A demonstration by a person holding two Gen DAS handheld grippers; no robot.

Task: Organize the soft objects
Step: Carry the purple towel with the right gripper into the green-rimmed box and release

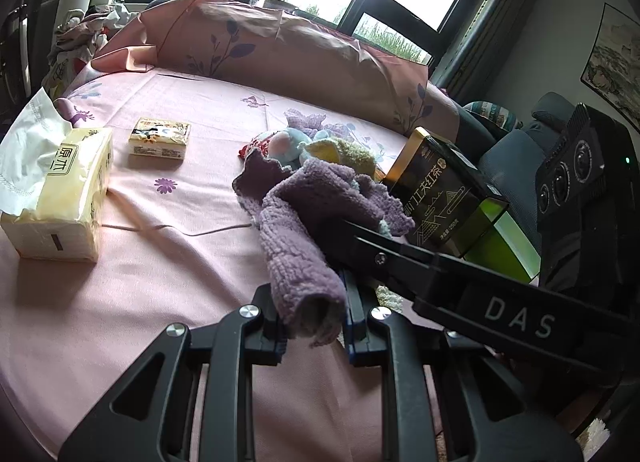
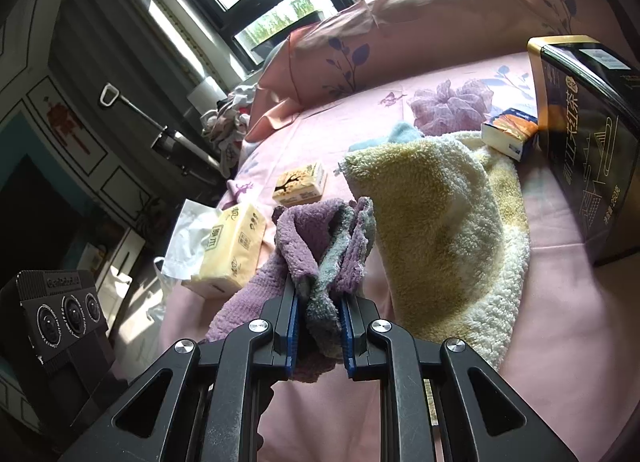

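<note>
The towel (image 1: 296, 221) is purple with a grey underside. The bedsheet (image 1: 192, 221) is pink with purple flowers; the fleece towel (image 2: 440, 221) is yellow and cream

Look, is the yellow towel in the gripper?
No, the right gripper is shut on the purple towel; the yellow towel lies on the bed beside it.

White letters "DAS" on the black arm of the right gripper (image 1: 334, 240), seen from the left wrist view. Yellow soft tissue pack (image 1: 70, 191) carries the dark characters "原木" on its top face; same characters on it in the right wrist view (image 2: 232, 246). Dark rectangular tea tin with gold rim (image 1: 438, 191) shows gold characters "工夫红茶" plus small "250" near its base; the rest of its print is unreadable. Small cream tissue packet (image 1: 159, 138): print too small to read.
</note>
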